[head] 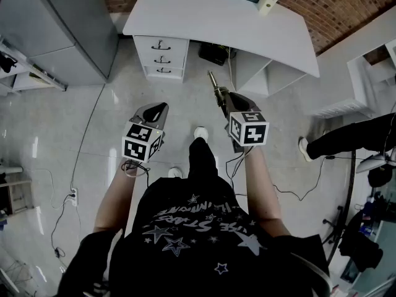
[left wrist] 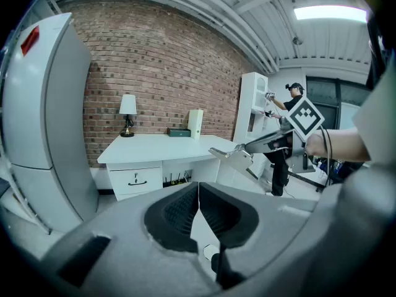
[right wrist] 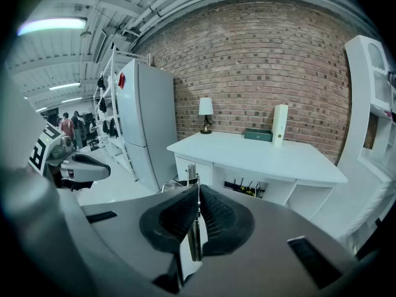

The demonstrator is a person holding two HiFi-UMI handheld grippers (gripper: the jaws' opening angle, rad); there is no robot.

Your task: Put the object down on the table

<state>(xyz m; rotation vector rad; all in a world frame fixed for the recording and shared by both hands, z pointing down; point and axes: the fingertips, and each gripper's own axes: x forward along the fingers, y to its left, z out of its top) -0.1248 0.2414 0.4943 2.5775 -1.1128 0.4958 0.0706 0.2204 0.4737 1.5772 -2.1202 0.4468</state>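
Inside right claw (right wrist: 198, 189), metal tool (right wrist: 192, 171).

A red brick wall (right wrist: 278, 54) is running behind the white table (head: 204, 17). A small lamp (right wrist: 205, 113) is standing at the table's drawer end, and a grey refrigerator (right wrist: 145, 116) is standing just beyond that end. A white shelf unit (left wrist: 252, 104) is rising at the opposite end. Pale glossy floor (head: 62, 141) is spreading in front of the table, under a glowing ceiling strip light (right wrist: 52, 25).
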